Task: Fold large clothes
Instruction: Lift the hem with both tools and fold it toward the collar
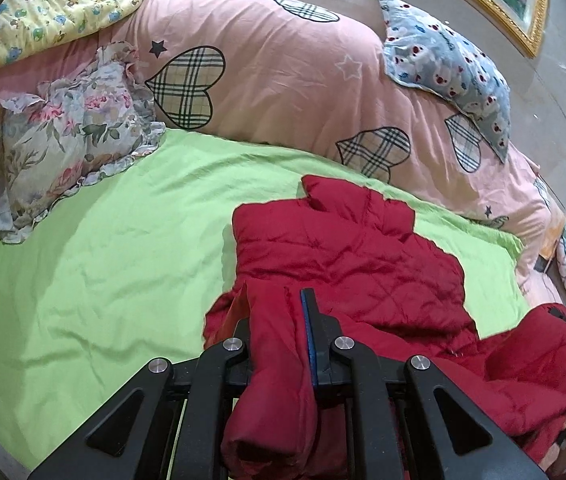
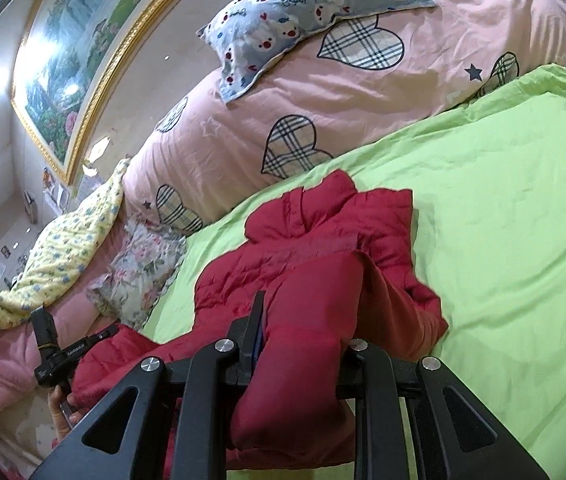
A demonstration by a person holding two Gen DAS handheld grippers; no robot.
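While a thick fold of the red quilted jacket (image 1: 347, 252) is clamped between the jaws of the left gripper (image 1: 279, 304), a second bunched fold of the same garment is pinched by the jaws of the right gripper (image 2: 307, 316). In both wrist views the padded fabric is seen to fill the gap between the fingers and to spill back over the black linkage toward the camera. Ahead of both pairs of jaws, the rest of the jacket is spread on a light green sheet (image 1: 103, 248) that covers the near part of the bed. Beyond the jacket, farther ahead of the jaws, a pink duvet (image 1: 275, 76) printed with plaid hearts and stars is heaped across the bed. On top of that duvet a blue pillow (image 1: 447, 68) with a bear print is laid. A floral ruffled cushion (image 1: 67, 136) is found ahead and to the left of the left jaws, at the edge of the green sheet, and a yellow patterned quilt (image 1: 47, 8) is bunched behind it. A gold-framed painting (image 2: 71, 64) is hung on the wall beyond the bed. To the left of the right jaws, the other gripper's black body is seen above the jacket, with part of a hand (image 2: 61, 404) beneath it. No container is shown in either view.
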